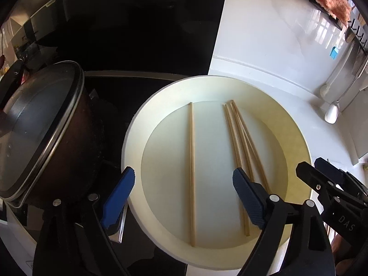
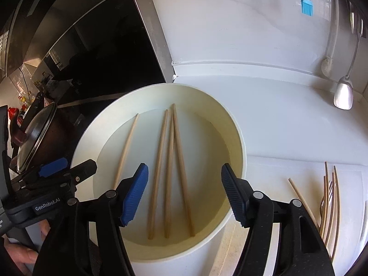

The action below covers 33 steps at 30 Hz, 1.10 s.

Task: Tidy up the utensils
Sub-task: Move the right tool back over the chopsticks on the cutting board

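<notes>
A round cream tub (image 1: 296, 128) holds wooden chopsticks lying flat on its floor. One chopstick (image 1: 192, 172) lies apart on the left, and a group of three chopsticks (image 1: 239, 142) lies to its right. My left gripper (image 1: 184, 174) hangs open above the tub, the single chopstick below its gap, nothing touching the blue pads. In the right wrist view my right gripper (image 2: 185, 168) is open over the three chopsticks (image 2: 170, 161), clear of them, in the tub (image 2: 232, 128). The lone chopstick (image 2: 126, 149) lies left of it. Both grippers hang side by side.
A dark pot with a glass lid (image 1: 39, 126) stands on the black hob left of the tub. Several loose chopsticks (image 2: 333, 202) and a fork (image 2: 323, 204) lie on the white counter to the right. A metal spoon (image 2: 343, 94) and a blue brush (image 2: 307, 5) hang at the back.
</notes>
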### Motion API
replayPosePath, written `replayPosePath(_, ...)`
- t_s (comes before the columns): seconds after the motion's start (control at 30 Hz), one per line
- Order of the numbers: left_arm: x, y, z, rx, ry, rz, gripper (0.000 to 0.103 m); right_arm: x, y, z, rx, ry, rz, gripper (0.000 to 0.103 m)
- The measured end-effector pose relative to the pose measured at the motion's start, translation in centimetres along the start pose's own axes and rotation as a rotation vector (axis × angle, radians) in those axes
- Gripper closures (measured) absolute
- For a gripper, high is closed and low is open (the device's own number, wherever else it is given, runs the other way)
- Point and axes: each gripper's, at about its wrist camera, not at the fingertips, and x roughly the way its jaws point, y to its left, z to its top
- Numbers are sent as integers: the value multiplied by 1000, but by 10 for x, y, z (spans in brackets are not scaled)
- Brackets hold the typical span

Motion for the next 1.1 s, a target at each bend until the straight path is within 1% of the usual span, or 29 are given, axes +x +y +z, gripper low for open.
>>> replayPosePath(0.07,-9,-1,-3,-4,-8,-3,12,-8,1,-5,6,-8,-4,40)
replayPosePath(0.2,-25,-5,-11,5,-19,-30,12,-25,4,-14,12,-26,-15,40)
replayPosePath(0.33,-43,-13,-19,50,-41,-49,10,-40,5,-24,35,-53,-34,38)
replayPosePath(0.47,-51,-24,-27,97,-64,-74,8,-56,2,-40,56,-78,-61,38)
replayPosePath(0.57,-51,-36,-34,138,-51,-108,8,-68,-5,-55,72,-84,-96,38)
replayPosePath(0.67,-48,-55,-39,167,-27,-144,8,-80,-22,-71,103,-79,-138,38)
replayPosePath(0.87,-51,-106,-51,232,-21,-203,8,-115,-69,-103,199,-98,-221,38)
replayPosePath(1.0,-60,-143,-65,275,-28,-220,7,-141,-109,-124,256,-118,-257,38)
replayPosePath(1.1,-65,-170,-79,283,-37,-222,7,-159,-139,-139,279,-125,-275,38)
